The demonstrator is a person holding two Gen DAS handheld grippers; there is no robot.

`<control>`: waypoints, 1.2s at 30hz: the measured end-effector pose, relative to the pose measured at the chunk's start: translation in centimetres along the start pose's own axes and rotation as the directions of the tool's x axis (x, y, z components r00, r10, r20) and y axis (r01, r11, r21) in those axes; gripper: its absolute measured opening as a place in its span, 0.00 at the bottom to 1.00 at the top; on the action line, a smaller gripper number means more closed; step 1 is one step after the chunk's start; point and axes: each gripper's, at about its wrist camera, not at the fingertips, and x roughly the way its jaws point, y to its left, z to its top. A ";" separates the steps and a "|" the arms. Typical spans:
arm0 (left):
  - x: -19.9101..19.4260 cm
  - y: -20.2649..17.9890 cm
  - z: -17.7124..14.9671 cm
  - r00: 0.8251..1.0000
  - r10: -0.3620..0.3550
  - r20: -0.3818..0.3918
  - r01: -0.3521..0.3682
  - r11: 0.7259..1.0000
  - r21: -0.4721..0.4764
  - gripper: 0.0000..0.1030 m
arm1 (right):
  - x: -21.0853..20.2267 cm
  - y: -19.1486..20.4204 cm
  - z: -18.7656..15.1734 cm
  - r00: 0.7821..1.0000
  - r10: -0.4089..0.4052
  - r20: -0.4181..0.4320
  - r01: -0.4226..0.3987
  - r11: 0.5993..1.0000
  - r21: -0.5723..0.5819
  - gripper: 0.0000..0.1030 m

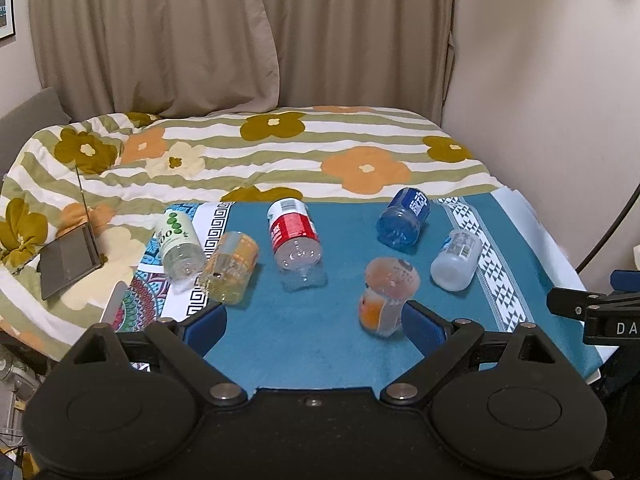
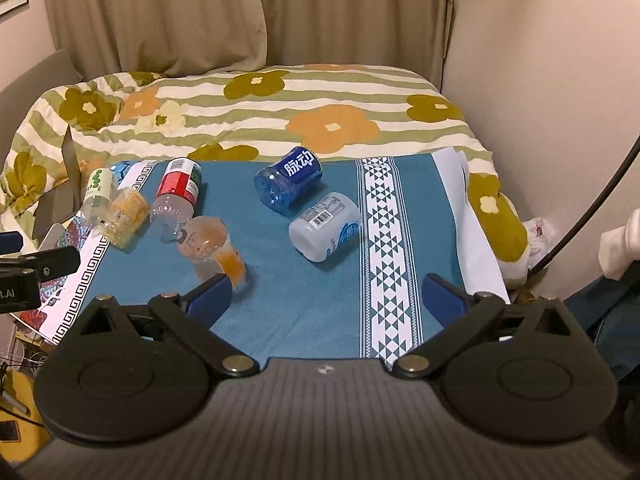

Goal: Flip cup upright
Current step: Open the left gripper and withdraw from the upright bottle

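Note:
Several cut-bottle cups lie on their sides on the teal cloth (image 1: 320,344): a green-label one (image 1: 178,246), a yellow one (image 1: 230,268), a red-label one (image 1: 295,236), a blue one (image 1: 404,216) and a white one (image 1: 458,260). An orange-tinted clear cup (image 1: 388,294) is tilted and blurred, just inside the right finger of my left gripper (image 1: 316,320); I cannot tell whether it touches. That gripper is open. My right gripper (image 2: 326,292) is also open and holds nothing. The white cup (image 2: 326,226) and blue cup (image 2: 288,180) lie ahead of it, and the orange cup (image 2: 214,248) sits by its left finger.
The cloth covers a small table against a bed with a flowered striped quilt (image 1: 280,152). A dark flat device (image 1: 68,264) lies on the quilt at left. A wall and a black cable (image 2: 592,200) are at right. A white sleeve (image 2: 620,248) shows at the right edge.

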 end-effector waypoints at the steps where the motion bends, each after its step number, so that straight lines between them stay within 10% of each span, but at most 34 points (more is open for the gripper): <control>1: 0.0 0.1 -0.1 1.000 0.003 0.001 -0.003 1.000 0.002 0.94 | 0.1 0.2 -0.2 1.000 -0.003 0.000 0.003 1.000 0.002 1.00; 36: -0.1 1.2 -0.5 0.999 0.001 0.033 -0.003 0.999 0.043 0.94 | 0.5 1.2 -0.6 1.000 -0.025 -0.007 0.025 0.999 0.023 1.00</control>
